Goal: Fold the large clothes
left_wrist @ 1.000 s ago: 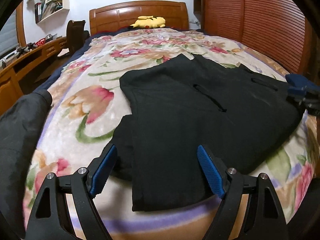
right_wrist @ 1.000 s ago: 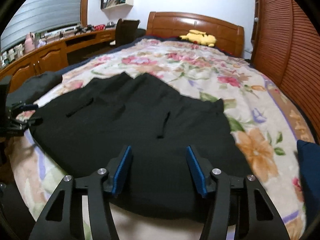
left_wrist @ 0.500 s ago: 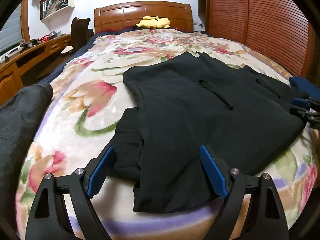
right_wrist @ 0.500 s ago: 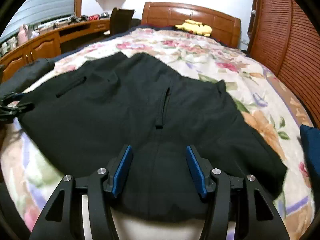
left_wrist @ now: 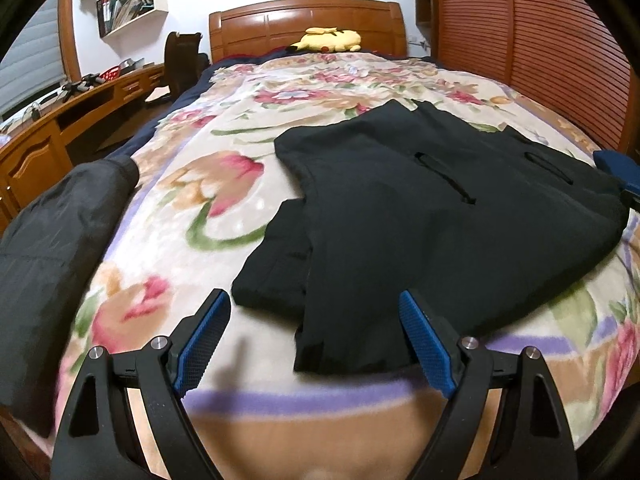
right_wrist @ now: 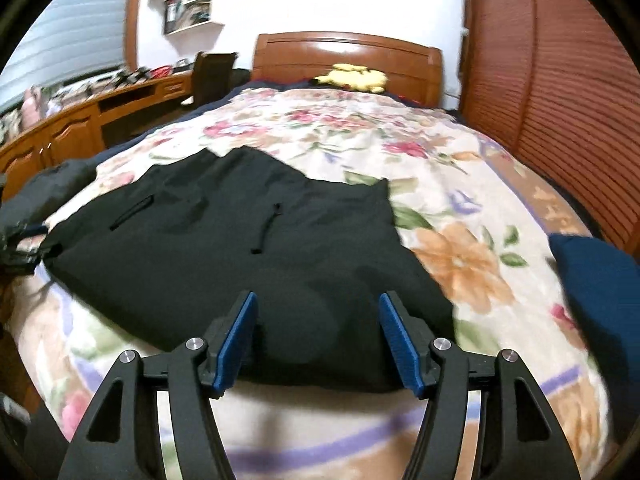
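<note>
A large black garment [left_wrist: 420,216] with two slit pockets lies spread flat on the flowered bedspread [left_wrist: 192,208], with a folded part sticking out on its left side. My left gripper [left_wrist: 316,340] stands open at the garment's near left corner, and that corner lies between its blue pads without being pinched. My right gripper [right_wrist: 320,344] hovers at the near right hem of the garment [right_wrist: 240,248]. Its jaws are opening and hold nothing. The left gripper [right_wrist: 20,240] shows at the far left edge of the right wrist view.
A dark grey padded jacket [left_wrist: 52,240] lies on the bed's left edge. A dark blue cushion [right_wrist: 592,280] sits at the right. A yellow plush toy [left_wrist: 328,40] rests by the wooden headboard [left_wrist: 304,24]. A desk [left_wrist: 60,132] runs along the left and slatted wooden doors [left_wrist: 540,52] along the right.
The right gripper has drawn back from the garment and shifted sideways, with its jaws slightly wider. The left view has tilted a little; the garment has not moved.
</note>
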{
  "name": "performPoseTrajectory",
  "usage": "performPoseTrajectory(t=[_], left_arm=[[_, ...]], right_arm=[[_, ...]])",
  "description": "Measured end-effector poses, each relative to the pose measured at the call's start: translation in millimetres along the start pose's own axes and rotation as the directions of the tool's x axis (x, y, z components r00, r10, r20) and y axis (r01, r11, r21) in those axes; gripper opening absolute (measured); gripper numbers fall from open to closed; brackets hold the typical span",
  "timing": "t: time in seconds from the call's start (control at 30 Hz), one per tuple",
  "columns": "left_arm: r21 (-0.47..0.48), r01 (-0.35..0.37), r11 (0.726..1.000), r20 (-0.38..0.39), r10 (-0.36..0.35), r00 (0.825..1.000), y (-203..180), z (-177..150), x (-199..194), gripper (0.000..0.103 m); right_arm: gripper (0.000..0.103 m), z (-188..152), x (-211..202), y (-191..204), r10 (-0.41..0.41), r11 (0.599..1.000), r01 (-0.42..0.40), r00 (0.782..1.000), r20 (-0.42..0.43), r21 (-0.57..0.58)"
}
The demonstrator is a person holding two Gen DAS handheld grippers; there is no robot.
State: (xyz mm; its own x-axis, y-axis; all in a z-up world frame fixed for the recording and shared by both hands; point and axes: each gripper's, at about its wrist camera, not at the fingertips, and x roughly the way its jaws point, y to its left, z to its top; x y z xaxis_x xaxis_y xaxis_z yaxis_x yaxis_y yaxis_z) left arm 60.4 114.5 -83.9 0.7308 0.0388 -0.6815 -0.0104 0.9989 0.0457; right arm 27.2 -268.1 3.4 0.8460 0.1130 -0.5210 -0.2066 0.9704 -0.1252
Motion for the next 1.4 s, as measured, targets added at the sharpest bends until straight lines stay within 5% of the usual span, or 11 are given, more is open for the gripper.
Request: performPoseTrajectory(t=[0.1,0.27,0.67,0.73,0.83,0.97,1.17,1.4], left_arm=[[0.001,0.002,1.000,-0.004,-0.002,1.000,2.0,-2.6,-6.8,0.084],[-0.005,0.026,1.000,-0.030,-0.026,0.999,4.1,-1.8,-6.0,0.062],[-0.070,0.064,0.996,-0.102,-0.071,0.992,5.8,2.3,14.3,0.060],[-0.081,0.100,0.992,-0.106,-0.108,0.988,5.2,2.0,15.1,0.046],[-0.070,0.109,0.992,-0.119,-0.117,0.986,-0.5,2.1,16.0,0.037],[-0.010,0.082,0.997,-0.130,-0.082,0.988,-11.1,4.2,12.9,0.018],[-0.003,0.068,0.998,-0.069,-0.068,0.995,-10.7,5.3,-8.1,0.008],[-0.005,0.108,0.994,-0.004,-0.108,0.994,-10.0,-1.5,-33.7,0.006]], right_arm=[[0.065,-2.4,7.4,-14.1,-0.004,0.999,0.006,1.000,-0.031,0.052],[0.065,-2.1,33.6,-20.9,0.042,0.992,-0.027,0.993,-0.113,0.127],[0.075,7.0,68.0,-3.8,-0.020,0.991,0.043,0.984,-0.177,0.125],[0.075,6.2,68.8,-5.9,-0.005,0.990,0.031,0.983,-0.181,0.139],[0.075,5.4,68.4,-12.3,0.033,0.985,-0.001,0.982,-0.183,0.170],[0.057,5.0,64.5,-12.2,0.040,0.990,-0.016,0.985,-0.166,0.140],[0.025,7.0,46.8,-12.2,0.081,0.992,-0.069,0.990,-0.119,0.101],[0.015,-0.1,11.4,-9.1,0.063,0.998,-0.062,0.997,-0.044,0.032]])
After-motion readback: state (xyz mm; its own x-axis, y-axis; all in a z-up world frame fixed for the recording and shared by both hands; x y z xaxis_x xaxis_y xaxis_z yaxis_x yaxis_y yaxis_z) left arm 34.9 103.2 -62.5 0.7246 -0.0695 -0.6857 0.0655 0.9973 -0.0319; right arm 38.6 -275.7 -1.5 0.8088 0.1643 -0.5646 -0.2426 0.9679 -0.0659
